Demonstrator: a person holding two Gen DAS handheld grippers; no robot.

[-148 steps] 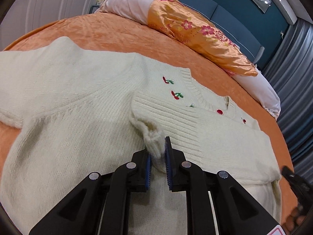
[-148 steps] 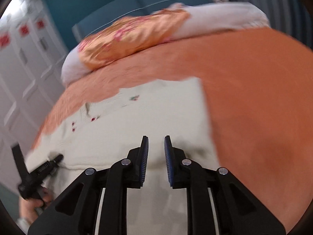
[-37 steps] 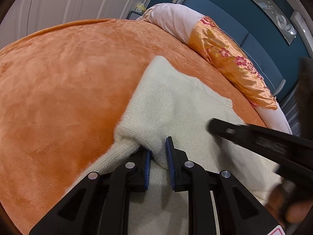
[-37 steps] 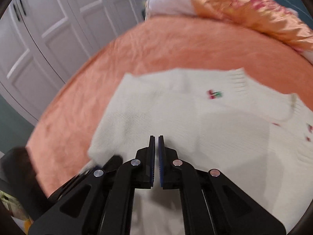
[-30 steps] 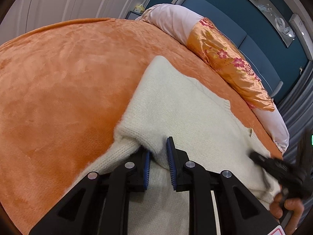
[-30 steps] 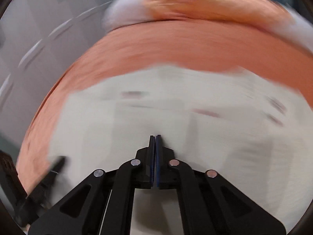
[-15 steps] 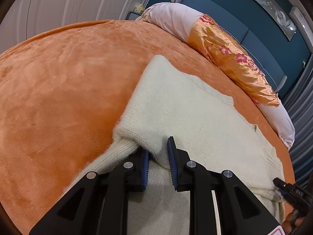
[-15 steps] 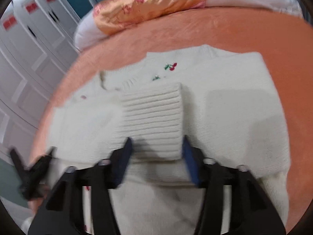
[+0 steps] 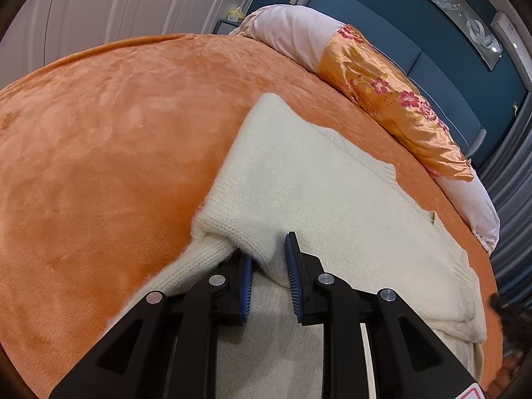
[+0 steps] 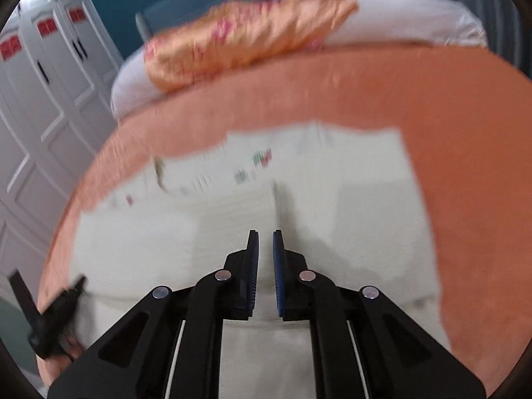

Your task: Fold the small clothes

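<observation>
A cream knitted sweater point(image 9: 332, 206) lies spread on the orange plush bedspread point(image 9: 99, 153), partly folded, with one layer doubled over another at its near left corner. The left gripper point(image 9: 268, 266) is clamped on that doubled corner: a thick bunch of knit fills the gap between its blue pads point(image 9: 247, 286), and the fabric is drawn up into a ridge just ahead of the fingertips. In the right wrist view, which is blurred, the same sweater point(image 10: 332, 199) shows its front side, with small red and green embroidered motifs near the neckline and a ribbed panel folded across the middle. The right gripper point(image 10: 265, 266) hangs over the sweater's near half with a narrow gap between its pads; its jaws have just been closing, and nothing is between them, the knit being visible below through the gap. The left gripper point(image 10: 50, 319) appears at the lower left edge of the right wrist view, at the sweater's corner. No container is in either view; the sweater rests directly on the bedspread point(image 10: 449, 126). At the head of the bed a pale pink pillow roll point(image 9: 292, 33) lies against a dark blue headboard point(image 9: 415, 56), with an orange floral satin cover point(image 9: 392, 99) over its middle part. White panelled wardrobe doors point(image 9: 116, 3) stand beyond the bed's far left side.
</observation>
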